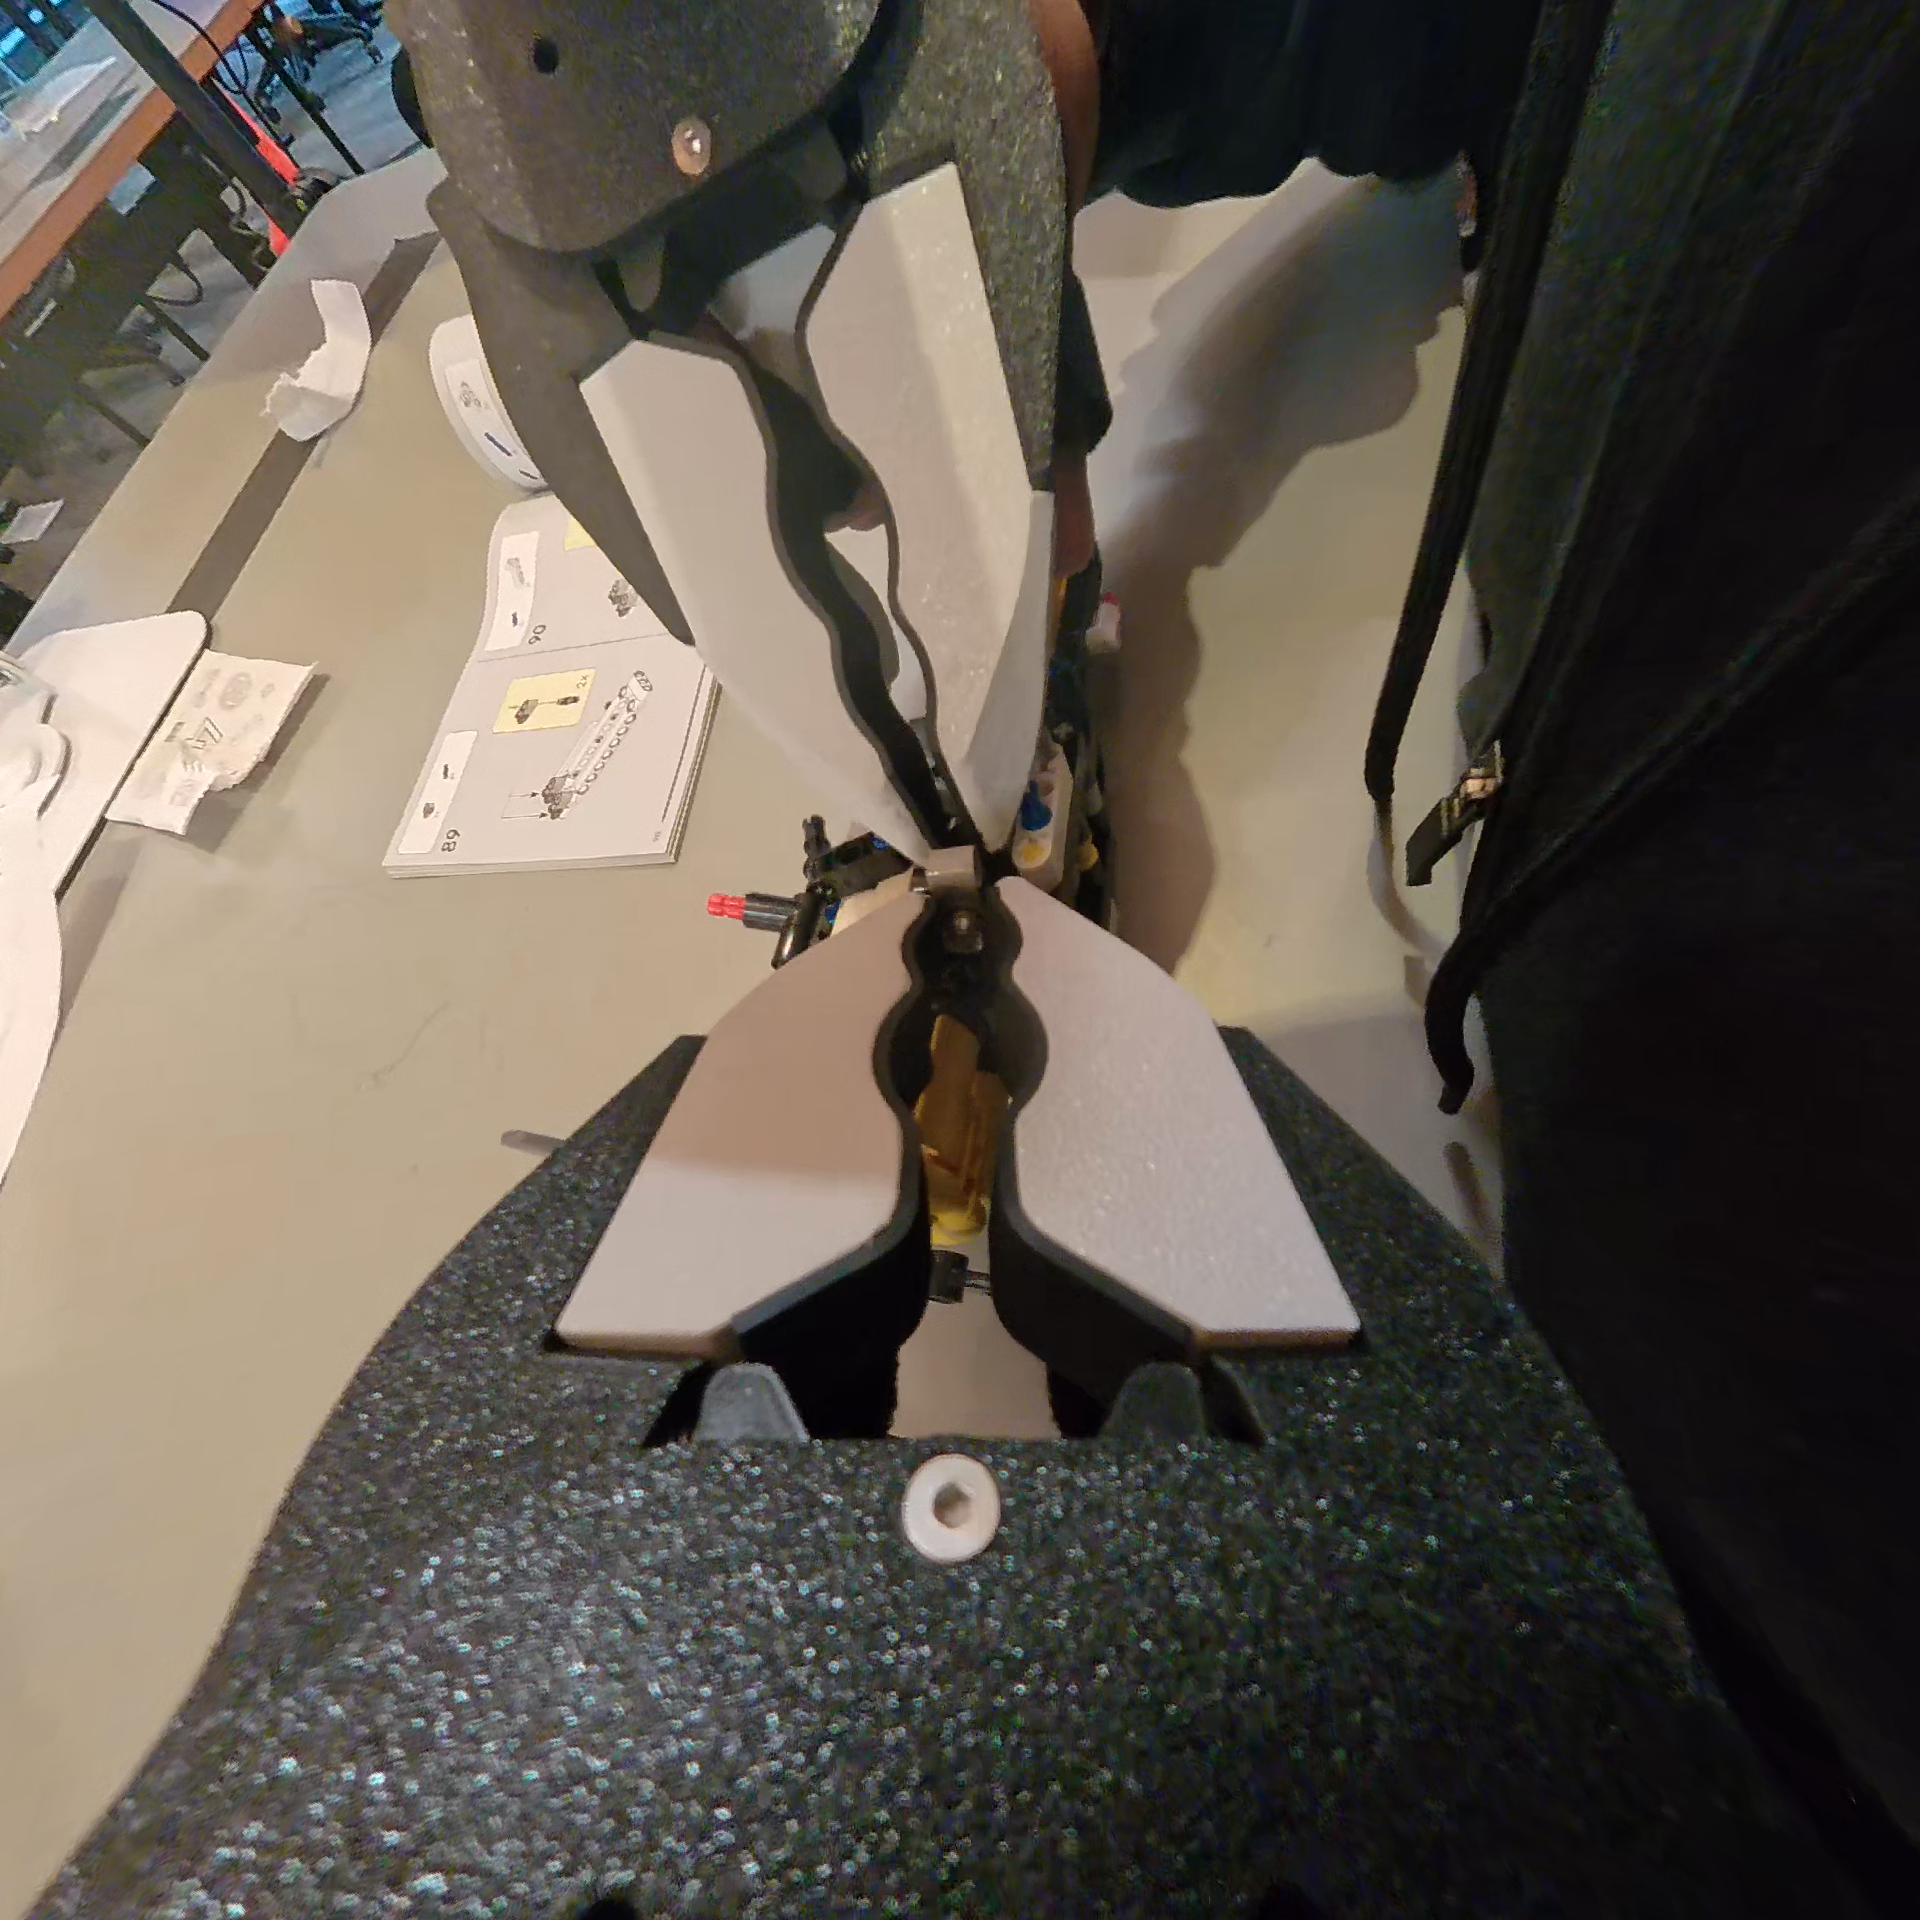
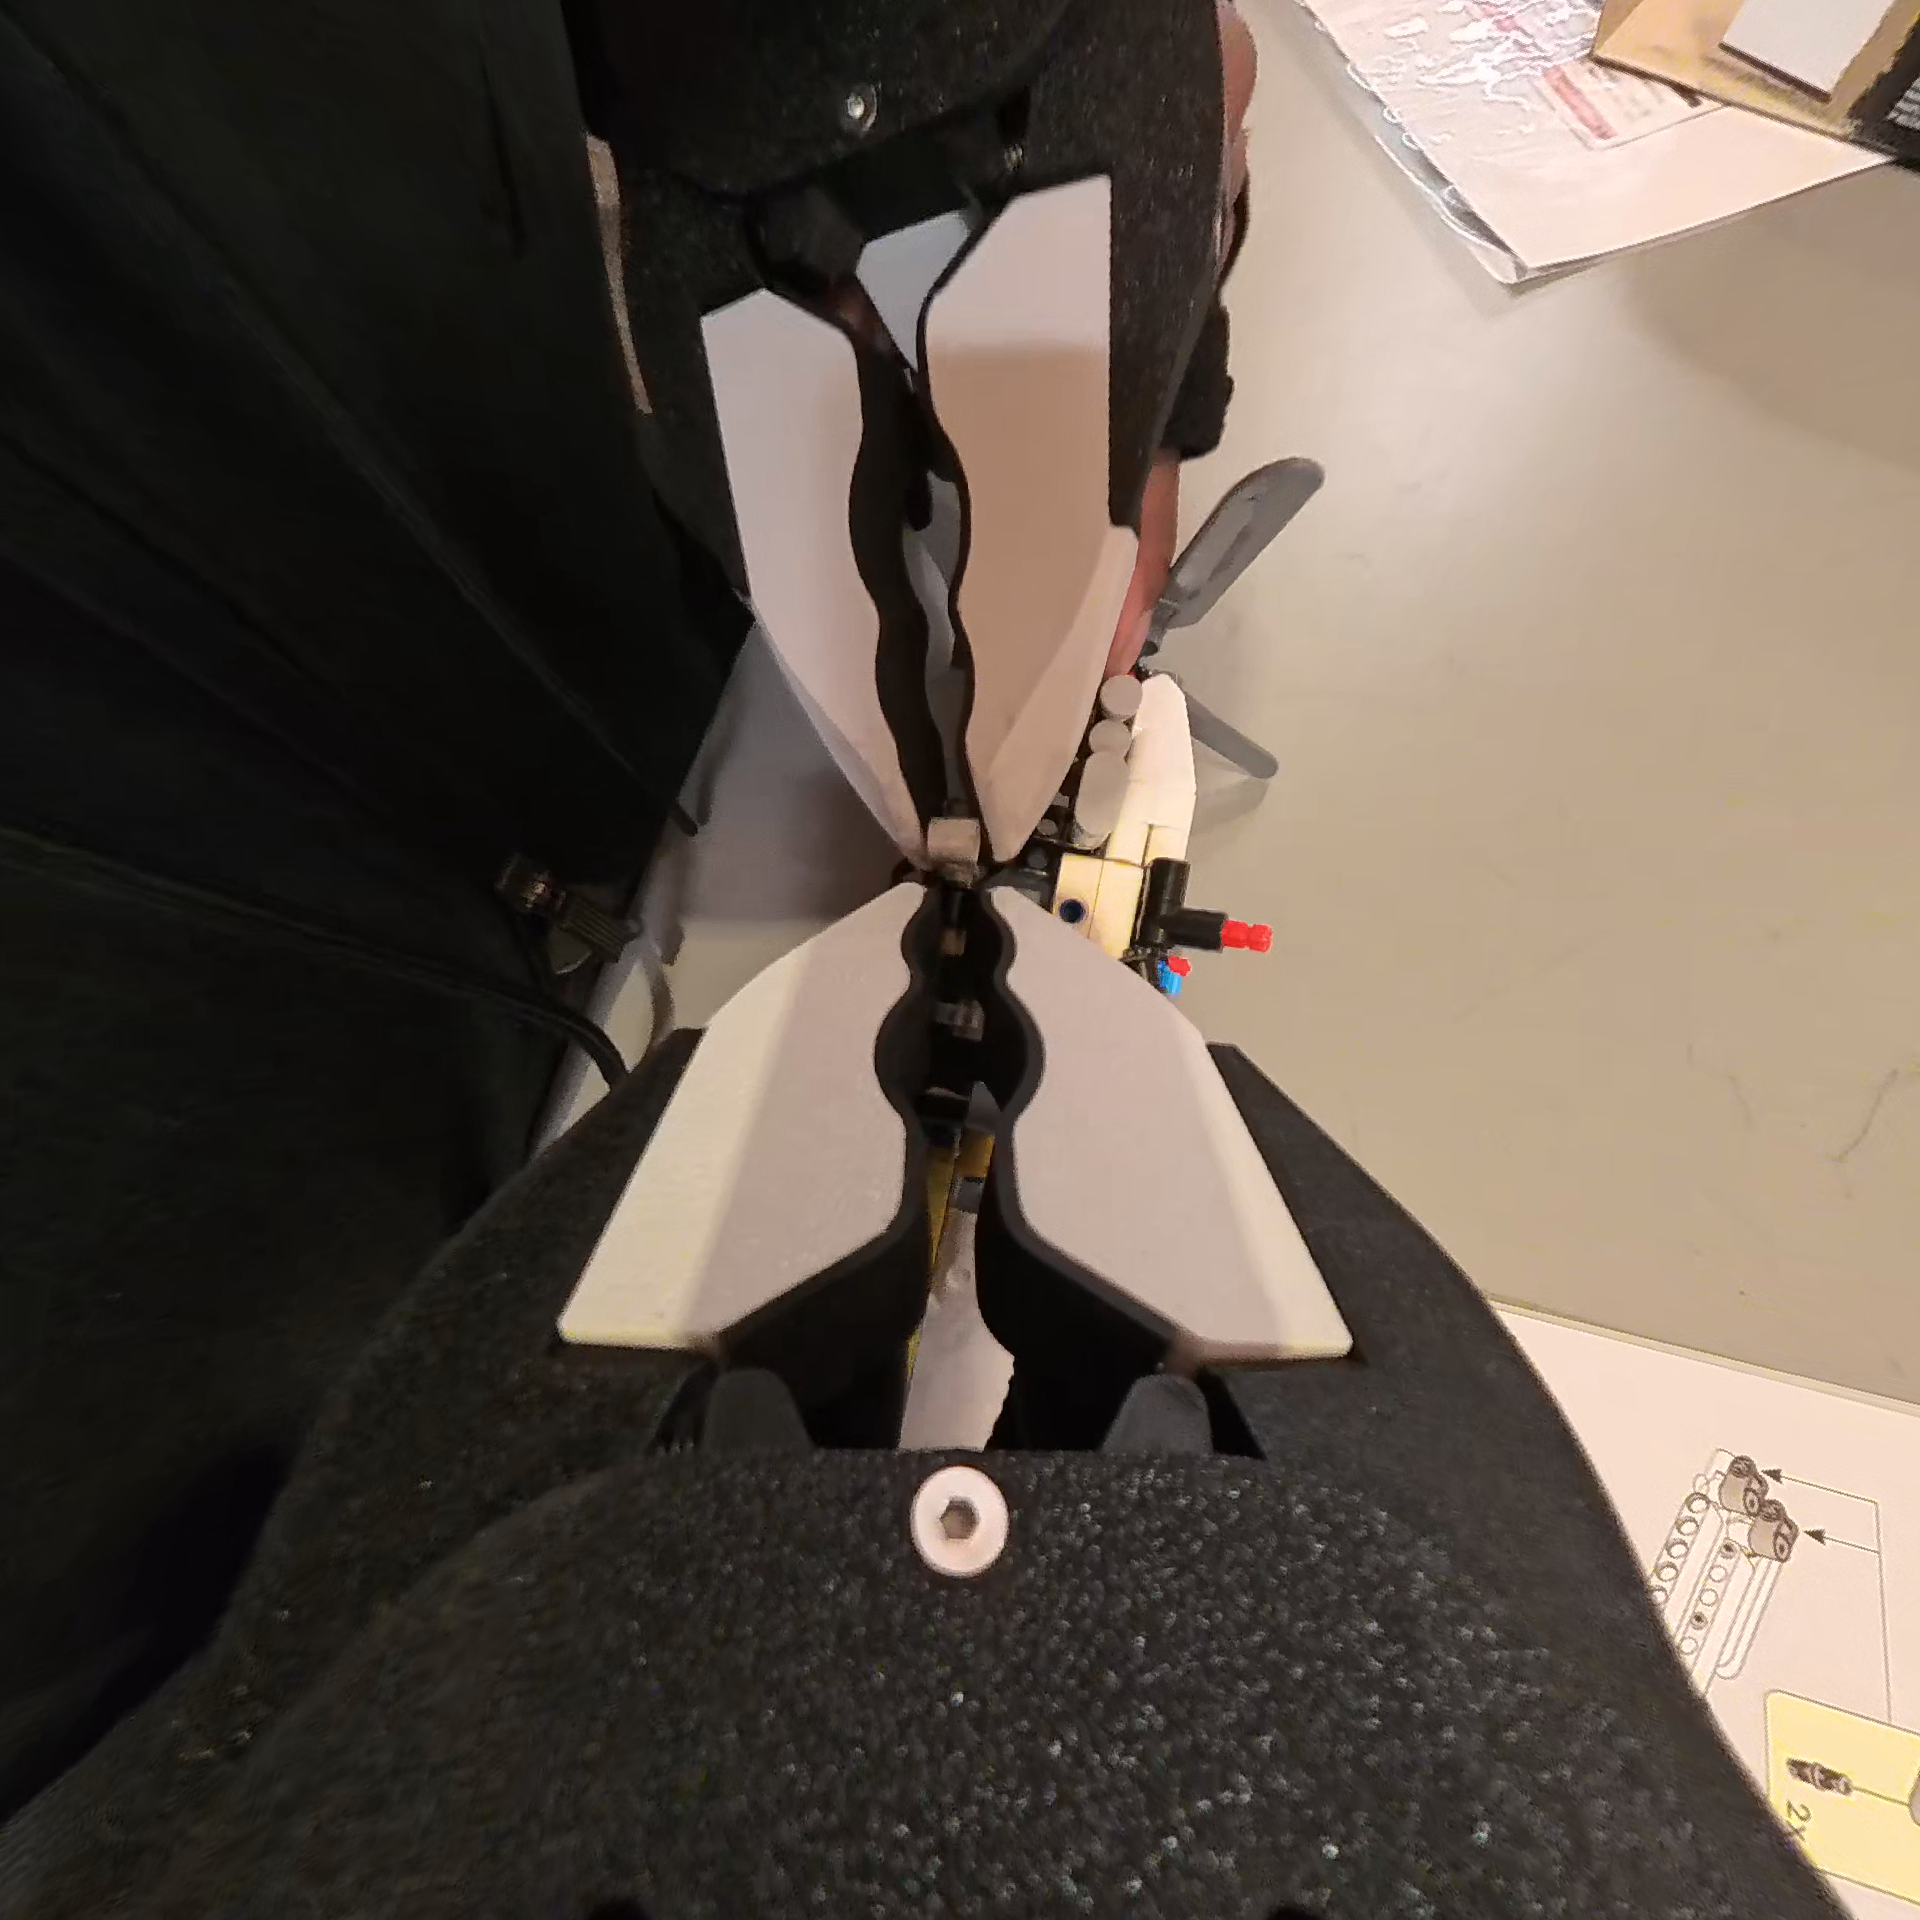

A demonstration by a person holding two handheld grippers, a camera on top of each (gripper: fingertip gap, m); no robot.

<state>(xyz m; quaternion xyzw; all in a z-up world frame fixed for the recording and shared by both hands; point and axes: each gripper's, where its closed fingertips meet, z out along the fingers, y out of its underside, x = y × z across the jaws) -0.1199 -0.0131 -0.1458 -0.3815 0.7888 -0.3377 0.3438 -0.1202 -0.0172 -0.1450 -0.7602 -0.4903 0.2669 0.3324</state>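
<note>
Both hand-held grippers are meeting tip to tip at frame centre: the left hand-held gripper (image 1: 961, 914) is pinching a black pin of the toy brick model (image 1: 831, 894), while the right hand-held gripper (image 2: 951, 909) is pinching the same model beside a small grey block (image 2: 953, 836) over the table (image 1: 312, 1039).

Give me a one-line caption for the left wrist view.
Two grippers meet tip to tip over a toy brick model, a small grey piece between them, instruction booklet alongside.

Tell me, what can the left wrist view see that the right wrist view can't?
Only the left wrist view: a paper roll, a crumpled tissue and a sticker sheet.
Only the right wrist view: a grey blade on the toy and a pile of papers.
Both: the left tongs and right tongs meeting tip to tip at a small grey piece, the brick toy with its red pin, and the booklet.
</note>
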